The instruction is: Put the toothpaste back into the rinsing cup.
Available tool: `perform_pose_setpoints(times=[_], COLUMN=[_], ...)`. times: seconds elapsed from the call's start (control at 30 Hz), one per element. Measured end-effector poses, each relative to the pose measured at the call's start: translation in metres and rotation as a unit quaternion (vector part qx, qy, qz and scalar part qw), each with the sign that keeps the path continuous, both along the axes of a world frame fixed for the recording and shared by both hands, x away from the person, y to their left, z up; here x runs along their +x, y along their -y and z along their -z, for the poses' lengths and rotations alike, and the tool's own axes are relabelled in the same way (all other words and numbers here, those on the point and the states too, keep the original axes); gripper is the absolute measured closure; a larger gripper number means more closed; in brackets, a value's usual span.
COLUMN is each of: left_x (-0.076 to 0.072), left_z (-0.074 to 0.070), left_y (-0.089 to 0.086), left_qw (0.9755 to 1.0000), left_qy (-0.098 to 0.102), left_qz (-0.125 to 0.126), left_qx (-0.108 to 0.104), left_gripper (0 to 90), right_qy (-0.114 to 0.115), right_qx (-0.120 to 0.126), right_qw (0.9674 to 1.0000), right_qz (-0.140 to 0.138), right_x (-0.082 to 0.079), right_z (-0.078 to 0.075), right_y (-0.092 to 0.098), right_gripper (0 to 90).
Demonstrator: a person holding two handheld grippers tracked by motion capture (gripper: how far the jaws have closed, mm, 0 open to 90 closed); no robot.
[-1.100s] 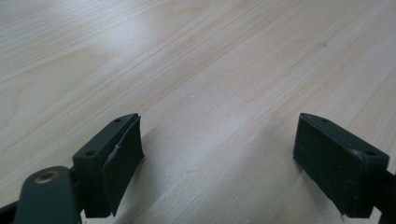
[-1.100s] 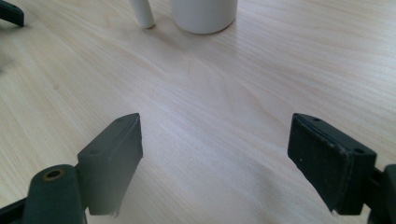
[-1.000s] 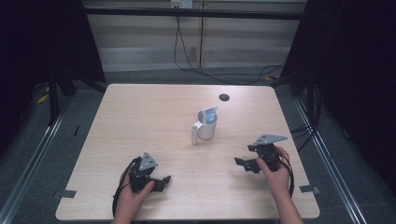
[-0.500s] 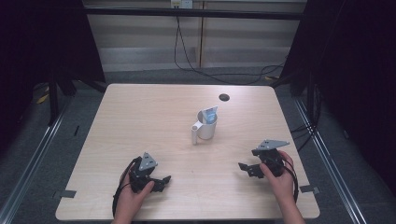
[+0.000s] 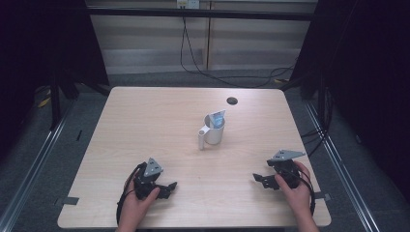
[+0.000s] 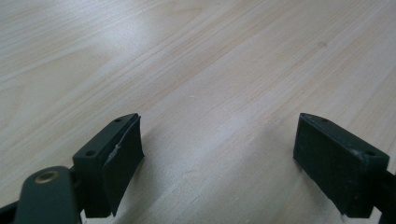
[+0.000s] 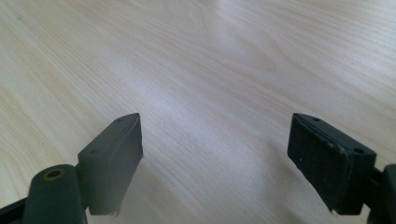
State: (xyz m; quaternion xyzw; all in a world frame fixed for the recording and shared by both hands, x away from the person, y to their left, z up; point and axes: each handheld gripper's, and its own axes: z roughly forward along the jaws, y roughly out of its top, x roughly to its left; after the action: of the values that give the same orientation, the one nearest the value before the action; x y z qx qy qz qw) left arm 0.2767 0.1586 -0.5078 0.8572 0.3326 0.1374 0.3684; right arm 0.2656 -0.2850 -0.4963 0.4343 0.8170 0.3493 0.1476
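Observation:
A white mug (image 5: 213, 132) with a blue-and-white packet standing in it sits at the middle of the wooden table (image 5: 145, 121), handle toward the front left. My left gripper (image 5: 170, 186) rests near the front left edge, held by a hand, jaws wide apart over bare wood. The right gripper (image 5: 258, 179) lies near the front right, also held by a hand and open. Both are far from the mug. In the left gripper view my left gripper (image 6: 217, 154) frames bare wood, and so does the right gripper (image 7: 215, 154) in its own view.
A small dark round hole (image 5: 232, 101) sits in the table near its far edge. Cables (image 5: 193, 53) hang behind the table against the back wall. Metal rails (image 5: 38, 150) run along the floor at both sides.
The right gripper has drawn back toward the front edge and slightly right. The left gripper has stayed where it was.

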Motion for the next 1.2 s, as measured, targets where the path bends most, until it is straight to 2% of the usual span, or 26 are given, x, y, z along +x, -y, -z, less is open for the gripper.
perform_pose_setpoints(times=[0.53,0.8,1.2], left_x=[0.000,0.000,-0.001], left_z=[0.000,0.000,0.000], left_y=[0.000,0.000,0.000], left_qw=[1.0000,1.0000,1.0000], left_qy=[0.000,0.000,-0.001], left_qz=[0.000,0.000,-0.002], left_qx=[0.001,0.001,0.000], left_gripper=[15.4,15.5,15.5], right_qy=[-0.007,0.001,0.014], right_qx=[-0.014,-0.027,-0.017], right_qw=[0.9999,0.9996,0.9997], right_qz=[0.006,-0.003,-0.005], right_x=[-0.012,-0.015,-0.021], right_z=[0.007,0.008,0.011], right_y=[0.016,0.016,0.023], right_gripper=[17.8,17.9,17.3])
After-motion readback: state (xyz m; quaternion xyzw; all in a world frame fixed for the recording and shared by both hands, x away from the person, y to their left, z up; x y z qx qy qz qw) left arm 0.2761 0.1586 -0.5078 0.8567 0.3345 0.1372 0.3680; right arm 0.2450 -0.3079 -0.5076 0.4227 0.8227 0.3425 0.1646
